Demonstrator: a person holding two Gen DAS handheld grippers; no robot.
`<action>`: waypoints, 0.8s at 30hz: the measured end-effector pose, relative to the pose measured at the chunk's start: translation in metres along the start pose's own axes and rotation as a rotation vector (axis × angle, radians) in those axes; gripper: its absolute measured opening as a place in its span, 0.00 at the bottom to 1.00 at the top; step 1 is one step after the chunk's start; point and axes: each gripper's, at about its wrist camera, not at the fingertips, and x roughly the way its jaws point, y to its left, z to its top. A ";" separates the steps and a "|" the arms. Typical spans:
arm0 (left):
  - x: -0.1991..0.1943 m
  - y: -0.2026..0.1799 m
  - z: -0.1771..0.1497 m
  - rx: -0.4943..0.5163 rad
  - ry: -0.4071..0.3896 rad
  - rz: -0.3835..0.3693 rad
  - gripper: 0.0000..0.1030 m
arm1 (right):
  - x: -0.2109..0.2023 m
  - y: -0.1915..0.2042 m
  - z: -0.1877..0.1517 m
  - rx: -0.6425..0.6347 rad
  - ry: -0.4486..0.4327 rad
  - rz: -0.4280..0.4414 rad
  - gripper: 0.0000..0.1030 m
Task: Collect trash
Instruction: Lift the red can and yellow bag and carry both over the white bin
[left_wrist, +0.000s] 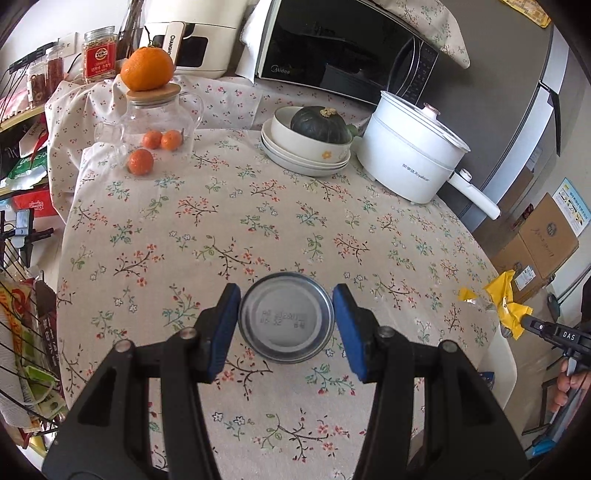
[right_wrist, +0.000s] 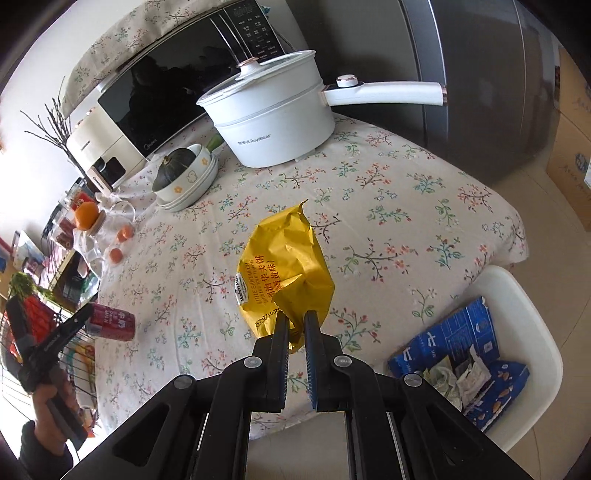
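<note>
Left wrist view: the left claw (left_wrist: 287, 325) has its blue-padded fingers spread around a round silver-bottomed red can (left_wrist: 286, 316), which lies on the floral-cloth tabletop (left_wrist: 221, 229) well in front of the white electric pot (left_wrist: 410, 155); whether the pads touch it is unclear.

Right wrist view: the right claw (right_wrist: 295, 325) is clamped on a crumpled yellow snack wrapper (right_wrist: 286, 273), held above the tabletop in front of the pot (right_wrist: 273, 118). The white bin (right_wrist: 517, 332) beside the tabletop holds blue cartons.
</note>
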 end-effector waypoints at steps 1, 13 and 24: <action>0.002 -0.002 -0.002 0.014 0.003 0.008 0.52 | 0.000 -0.002 -0.002 0.004 0.009 -0.004 0.09; 0.028 -0.029 -0.012 0.111 0.027 0.027 0.55 | 0.007 0.000 -0.005 -0.011 0.052 -0.013 0.09; 0.020 -0.031 -0.018 0.105 0.080 -0.030 0.55 | -0.011 -0.003 -0.003 0.007 0.014 -0.012 0.09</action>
